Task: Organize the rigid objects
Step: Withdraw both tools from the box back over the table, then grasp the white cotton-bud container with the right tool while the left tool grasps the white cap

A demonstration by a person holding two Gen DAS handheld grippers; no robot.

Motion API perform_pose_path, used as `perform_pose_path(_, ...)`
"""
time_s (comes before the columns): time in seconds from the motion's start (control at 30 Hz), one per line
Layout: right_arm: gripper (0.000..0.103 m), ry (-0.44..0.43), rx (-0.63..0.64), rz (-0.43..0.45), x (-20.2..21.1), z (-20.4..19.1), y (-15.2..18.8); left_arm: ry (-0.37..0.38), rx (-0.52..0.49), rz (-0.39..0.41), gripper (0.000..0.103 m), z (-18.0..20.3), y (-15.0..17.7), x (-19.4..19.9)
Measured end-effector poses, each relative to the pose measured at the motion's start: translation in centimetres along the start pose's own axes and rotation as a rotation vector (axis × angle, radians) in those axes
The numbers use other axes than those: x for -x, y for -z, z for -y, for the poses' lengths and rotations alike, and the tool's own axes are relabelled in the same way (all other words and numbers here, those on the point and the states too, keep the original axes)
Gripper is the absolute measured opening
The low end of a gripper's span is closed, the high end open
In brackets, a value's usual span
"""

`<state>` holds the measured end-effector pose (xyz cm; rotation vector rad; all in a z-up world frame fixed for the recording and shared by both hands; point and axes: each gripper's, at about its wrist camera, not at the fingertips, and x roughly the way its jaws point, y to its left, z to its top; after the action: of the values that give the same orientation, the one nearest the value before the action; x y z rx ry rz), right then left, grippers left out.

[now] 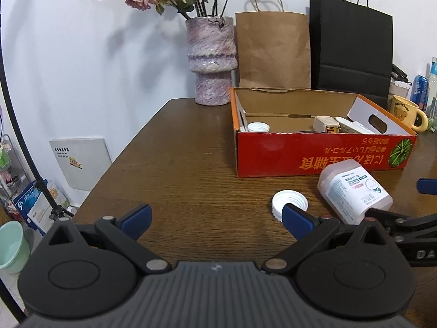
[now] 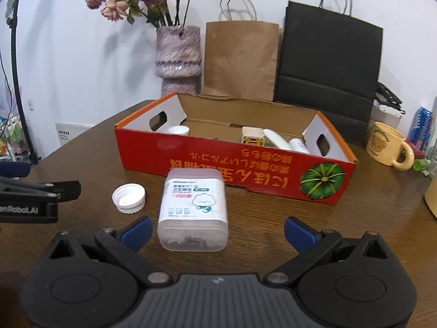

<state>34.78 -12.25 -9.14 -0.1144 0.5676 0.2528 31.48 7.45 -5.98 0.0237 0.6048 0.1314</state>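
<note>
Your left gripper is spread wide, nothing in it; white cap sits by its right finger. Your right gripper gapes around the clear box, untouched. Only the right view shows the red carton's left handle hole.

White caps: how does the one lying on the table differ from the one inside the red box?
The loose cap on the table lies open side up, its threads showing, beside the cotton swab container; the cap in the box sits at the left end of the red cardboard box, partly hidden by its front wall. The table cap looks larger, though it is also nearer. Both are white, round and ribbed, and neither is held by the fingers.
</note>
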Motion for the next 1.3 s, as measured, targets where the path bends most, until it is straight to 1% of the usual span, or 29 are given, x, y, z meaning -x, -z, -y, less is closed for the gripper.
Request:
perform_pose_path(0.17,0.103,-0.010,0.014,-0.017,-1.9,-0.8,-0.4,-0.022,0.030,-0.008,0.103,-0.6,-0.1,-0.2)
perform_pose_path(0.47,0.102,0.013,0.013,-0.035,-5.2,-1.2,-0.9,-0.051,0.055,-0.017,0.103,-1.0,-0.2,-0.8)
perform_pose_path(0.5,0.099,0.012,0.012,-0.036,-5.5,-1.3,-1.0,-0.054,0.055,-0.017,0.103,-1.0,-0.2,-0.9)
perform_pose_path(0.57,0.086,0.000,0.014,-0.038,-6.0,-1.4,-1.1,-0.058,0.053,-0.018,0.103,-0.9,-0.2,-1.1)
perform_pose_path(0.6,0.071,-0.006,0.016,-0.038,-6.1,-1.5,-1.1,-0.058,0.053,-0.018,0.103,-0.9,-0.2,-1.1)
perform_pose_path(0.63,0.064,-0.026,0.013,-0.039,-6.1,-1.6,-1.2,-0.058,0.053,-0.017,0.103,-0.9,-0.2,-1.2)
perform_pose_path(0.77,0.064,-0.047,0.000,-0.029,-5.8,-1.4,-1.0,-0.064,0.055,-0.016,0.103,-0.8,-0.2,-1.5)
perform_pose_path(1.1,0.064,-0.041,-0.020,0.024,-4.6,-0.3,-0.9,-0.070,0.069,-0.017,0.103,-0.3,-0.2,-2.3)
perform_pose_path(1.3,0.064,-0.036,-0.027,0.056,-3.8,1.1,-0.9,-0.051,0.073,-0.017,0.103,0.2,-0.3,-2.5)
